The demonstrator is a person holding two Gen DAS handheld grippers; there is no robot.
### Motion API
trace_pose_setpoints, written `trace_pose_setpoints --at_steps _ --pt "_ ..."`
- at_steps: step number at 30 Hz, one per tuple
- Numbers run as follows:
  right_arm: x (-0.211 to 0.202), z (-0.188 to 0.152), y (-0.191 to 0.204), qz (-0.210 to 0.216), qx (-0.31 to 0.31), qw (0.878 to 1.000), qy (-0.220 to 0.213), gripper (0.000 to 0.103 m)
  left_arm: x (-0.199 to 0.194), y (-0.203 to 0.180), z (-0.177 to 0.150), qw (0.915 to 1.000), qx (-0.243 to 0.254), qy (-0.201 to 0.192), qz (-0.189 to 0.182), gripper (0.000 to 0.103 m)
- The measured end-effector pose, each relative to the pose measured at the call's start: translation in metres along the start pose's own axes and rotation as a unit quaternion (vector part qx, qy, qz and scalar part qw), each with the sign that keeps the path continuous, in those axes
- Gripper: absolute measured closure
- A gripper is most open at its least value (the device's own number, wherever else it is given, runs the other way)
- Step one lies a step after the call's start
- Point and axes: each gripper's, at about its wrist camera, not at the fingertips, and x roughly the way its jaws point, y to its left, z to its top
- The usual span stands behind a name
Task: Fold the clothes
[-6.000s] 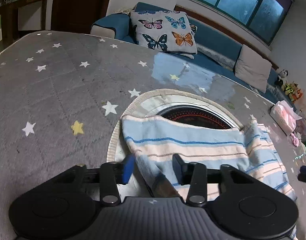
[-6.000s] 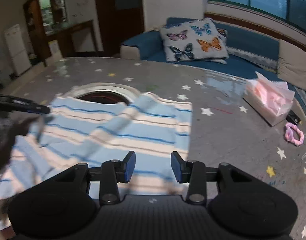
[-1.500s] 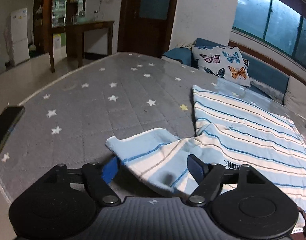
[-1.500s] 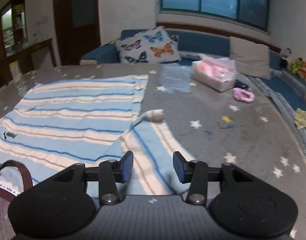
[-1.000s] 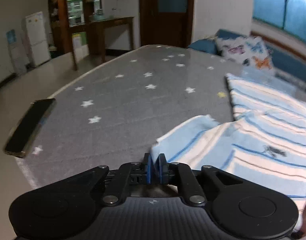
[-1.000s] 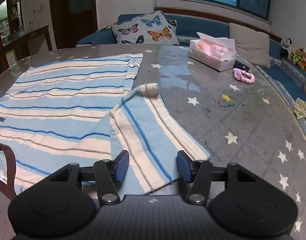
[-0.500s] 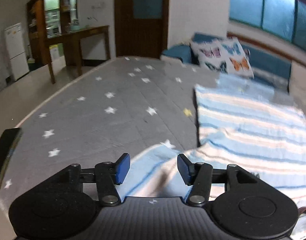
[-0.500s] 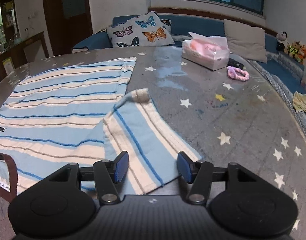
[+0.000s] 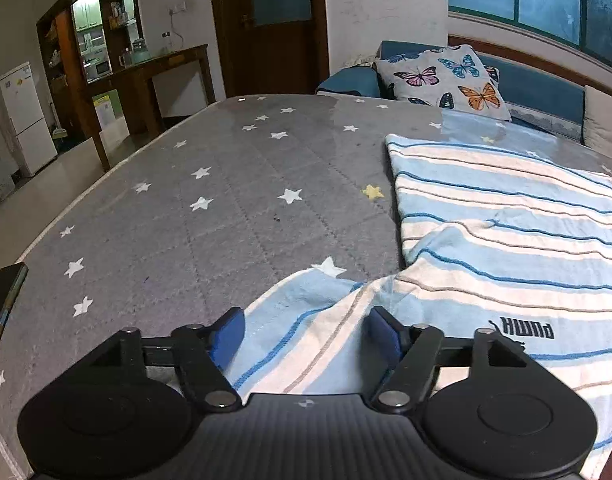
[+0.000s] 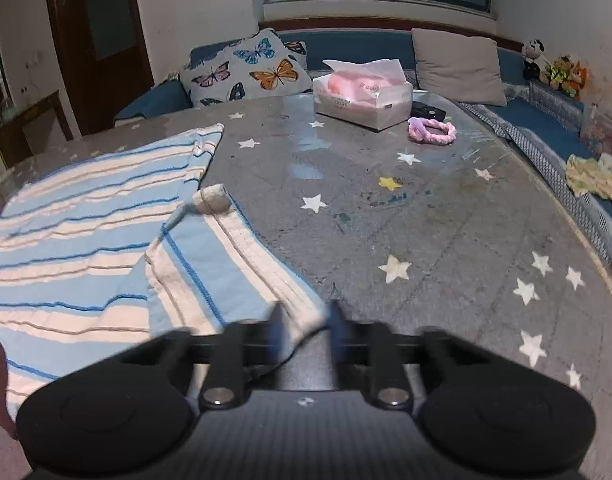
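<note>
A blue-and-white striped garment [image 9: 505, 216] lies spread flat on the grey star-patterned table [image 9: 226, 220]. One of its sleeves [image 9: 317, 296] lies under and between the fingers of my left gripper [image 9: 304, 320]. That gripper's jaws are opening, and the pads stand clear of the cloth. In the right wrist view the garment [image 10: 86, 208] lies to the left, with the other sleeve [image 10: 210, 264] folded out toward me. My right gripper [image 10: 306, 320] is blurred. Its jaws are closing on that sleeve's near corner, and the cloth fills the gap between them.
A dark phone [image 9: 2, 300] lies at the table's left edge. A tissue box [image 10: 361, 96], a pink hair band [image 10: 431, 130] and a small black object sit at the far right. A sofa with a butterfly cushion [image 9: 441, 76] stands behind the table.
The left jaws, shut on the sleeve a second ago, have opened wide and the sleeve lies loose. The right jaws have gone from wide apart to closing on the other sleeve's corner.
</note>
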Motion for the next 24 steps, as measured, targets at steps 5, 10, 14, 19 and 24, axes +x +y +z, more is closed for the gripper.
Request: trace_pose_setpoints --at_steps 5,10,14,19,24 --pt "-0.016 -0.013 -0.004 -0.016 0.025 1.0 -0.008 0.096 0.002 0.001 0.0 1.0 0.001 -0.002 0.007 0.021" --pt "-0.021 -0.014 0.0 -0.037 0.013 0.999 -0.013 0.086 0.003 0.005 0.0 1.0 -0.003 -0.001 0.009 0.016" --pt "-0.026 -0.001 0.015 -0.032 -0.024 0.999 -0.029 0.083 0.004 0.005 0.0 0.9999 -0.003 -0.003 0.01 0.015" --pt "-0.012 0.017 0.039 0.021 -0.063 0.997 -0.033 0.071 0.005 0.007 -0.001 0.9999 -0.004 -0.003 0.011 0.011" --pt "0.016 0.027 0.059 0.047 -0.08 0.996 -0.013 0.062 0.004 0.009 -0.001 0.9999 -0.004 -0.002 0.012 0.009"
